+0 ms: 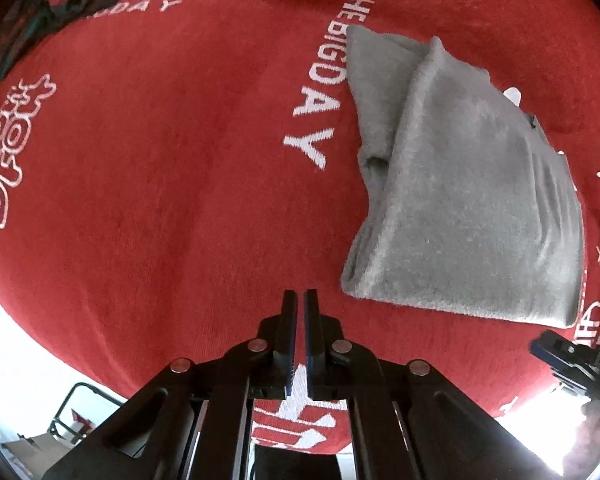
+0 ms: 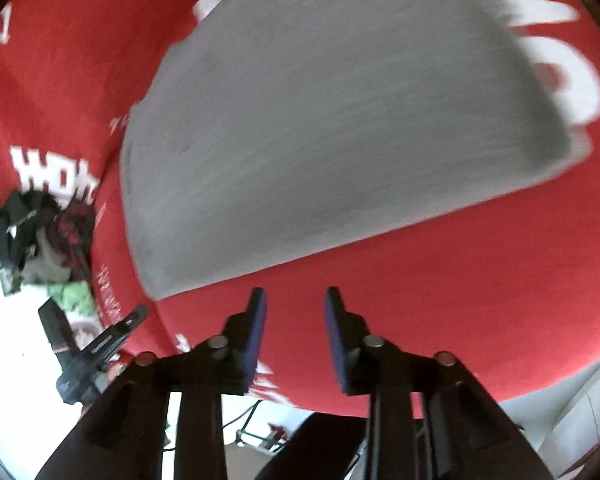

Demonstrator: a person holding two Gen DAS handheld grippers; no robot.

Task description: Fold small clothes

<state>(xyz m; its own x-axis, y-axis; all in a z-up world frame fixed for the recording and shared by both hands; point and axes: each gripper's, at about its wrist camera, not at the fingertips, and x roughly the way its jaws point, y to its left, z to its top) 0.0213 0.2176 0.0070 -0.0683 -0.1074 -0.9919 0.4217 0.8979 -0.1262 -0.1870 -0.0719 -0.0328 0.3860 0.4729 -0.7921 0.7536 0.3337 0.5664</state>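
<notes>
A red cloth (image 1: 160, 168) with white lettering covers the worktop. A folded grey garment (image 1: 472, 208) lies right of the left tool (image 1: 299, 300), whose fingers are nearly closed on nothing. The right tool (image 2: 296, 300) is open and empty, near the garment's edge.

The right gripper (image 2: 295, 308) has its jaws apart and empty, just above the red blanket (image 2: 440, 272). A folded grey cloth (image 2: 320, 140) lies close in front, blurred. The left gripper (image 2: 96, 344) is at the left edge.
</notes>
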